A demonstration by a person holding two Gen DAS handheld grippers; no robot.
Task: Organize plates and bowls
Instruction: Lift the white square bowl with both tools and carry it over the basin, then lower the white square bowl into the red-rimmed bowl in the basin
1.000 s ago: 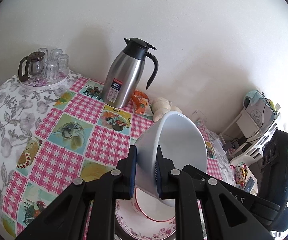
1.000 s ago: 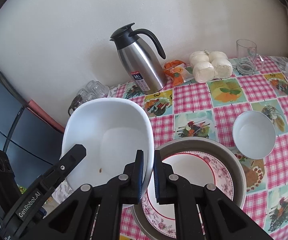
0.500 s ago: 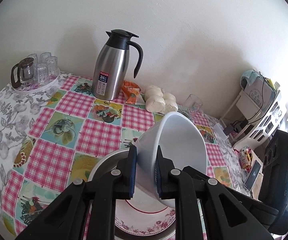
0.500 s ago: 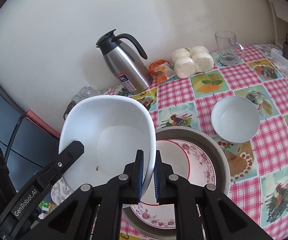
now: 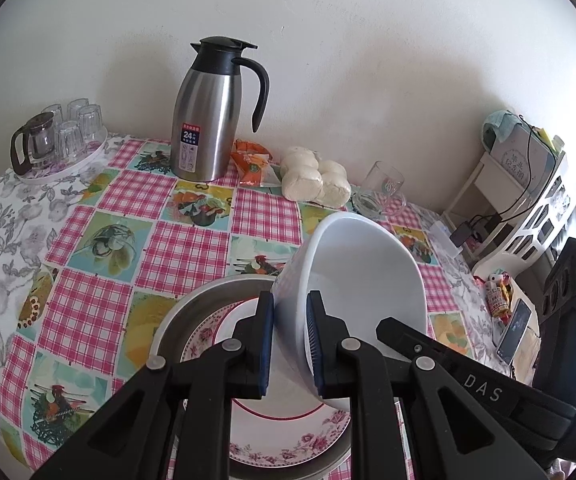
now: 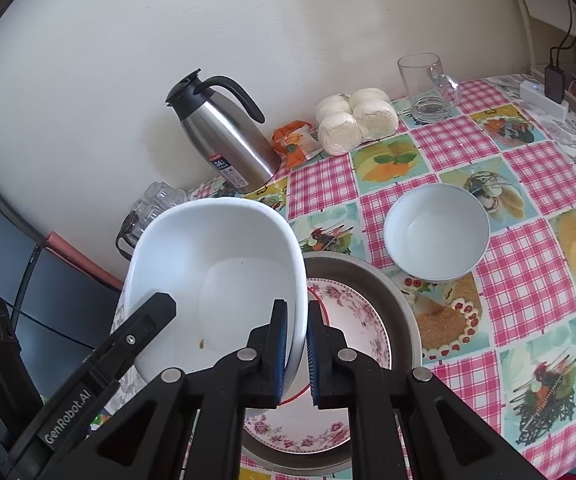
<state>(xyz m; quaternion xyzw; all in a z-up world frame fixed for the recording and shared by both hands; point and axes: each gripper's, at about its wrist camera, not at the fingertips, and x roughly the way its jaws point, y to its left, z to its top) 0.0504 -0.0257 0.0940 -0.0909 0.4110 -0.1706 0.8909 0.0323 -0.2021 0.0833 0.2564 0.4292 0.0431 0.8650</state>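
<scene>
Both tools pinch the rim of one large white oval bowl (image 6: 216, 280), the left tool (image 5: 290, 344) on one side, the right tool (image 6: 297, 350) on the opposite side. The bowl hangs tilted above a floral-rimmed plate (image 6: 352, 312) lying in a grey metal pan (image 6: 400, 300) on the checked desk (image 6: 528, 280). A small white round bowl (image 6: 436, 232) sits just beside the pan, towards the steel thermos jug (image 6: 224, 136).

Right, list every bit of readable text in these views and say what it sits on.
"24" on the steel thermos label; the smaller print there is too small to read.
"DAS" on the right gripper arm.
"GenRobot.AI" on the left gripper arm.
Characters on the box atop the shelf: blurred, unreadable.
Etching on the glass mug: unreadable.
</scene>
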